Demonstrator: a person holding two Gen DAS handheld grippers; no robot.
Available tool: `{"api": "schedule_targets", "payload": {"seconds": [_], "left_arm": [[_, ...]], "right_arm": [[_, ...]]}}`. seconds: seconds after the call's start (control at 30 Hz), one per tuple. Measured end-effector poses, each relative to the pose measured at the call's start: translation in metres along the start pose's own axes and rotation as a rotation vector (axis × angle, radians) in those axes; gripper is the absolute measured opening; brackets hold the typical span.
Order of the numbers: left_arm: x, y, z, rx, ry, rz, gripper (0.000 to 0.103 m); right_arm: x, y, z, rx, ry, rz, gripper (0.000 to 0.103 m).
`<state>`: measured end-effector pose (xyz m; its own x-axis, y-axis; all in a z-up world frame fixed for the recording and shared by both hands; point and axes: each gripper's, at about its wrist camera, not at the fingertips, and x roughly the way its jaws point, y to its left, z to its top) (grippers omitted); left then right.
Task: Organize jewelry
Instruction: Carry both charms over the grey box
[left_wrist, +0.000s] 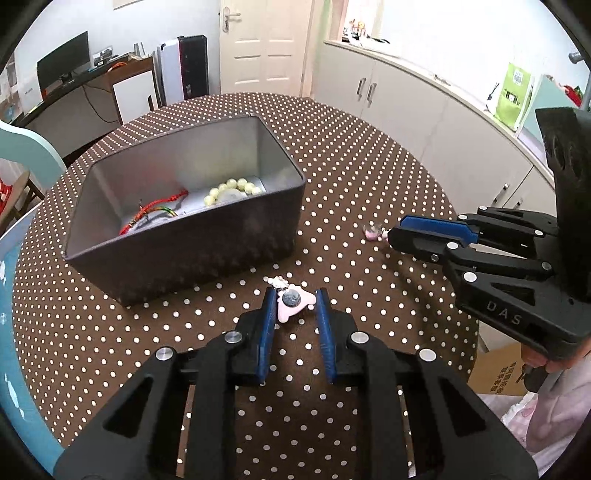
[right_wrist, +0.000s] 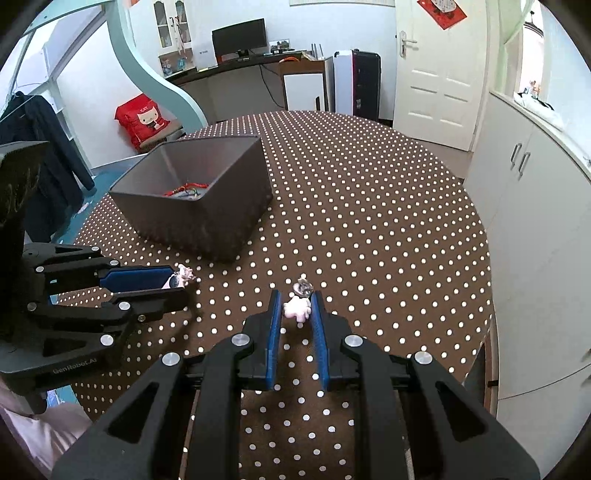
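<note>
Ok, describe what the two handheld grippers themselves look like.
Both the left gripper and the right gripper are matte black plastic linkages with silver round pivot pins and ribbed blue finger pads. One body reads "DAS", the other "GenRobot.AI". A pale pink sleeve shows behind the right one.

The left gripper (left_wrist: 293, 301) is sitting low over the table, pointing forward. Its two blue fingers (left_wrist: 269, 314) are standing a little apart, one on each side of a small pink charm (left_wrist: 291, 306). The left finger looks like it is touching the charm, and the right one is just beside it.

The right gripper (right_wrist: 295, 306) is sitting low too, pointing forward. Its blue fingers (right_wrist: 275, 321) are standing close on both sides of another small pink charm (right_wrist: 297, 308), maybe touching it. I cannot tell if they are squeezing it. A hand (left_wrist: 543, 363) is holding the right gripper from behind.
</note>
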<state>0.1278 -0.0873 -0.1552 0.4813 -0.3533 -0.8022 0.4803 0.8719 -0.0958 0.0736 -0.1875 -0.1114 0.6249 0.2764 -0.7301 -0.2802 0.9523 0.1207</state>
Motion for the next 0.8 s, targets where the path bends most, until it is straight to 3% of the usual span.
{"api": "schedule_targets", "payload": {"seconds": [0.5,0.8], "left_arm": [[-0.047,0.026,0.007,-0.085,-0.116,-0.059,0.022],[-0.073,0.041,0.022,-0.114,-0.196,-0.041,0.022]], "right_arm": [[-0.017,0.023,0.017,-0.056,-0.047,-0.025,0.015],[-0.022,0.039,0.039,-0.109,-0.085,-0.031,0.015]]}}
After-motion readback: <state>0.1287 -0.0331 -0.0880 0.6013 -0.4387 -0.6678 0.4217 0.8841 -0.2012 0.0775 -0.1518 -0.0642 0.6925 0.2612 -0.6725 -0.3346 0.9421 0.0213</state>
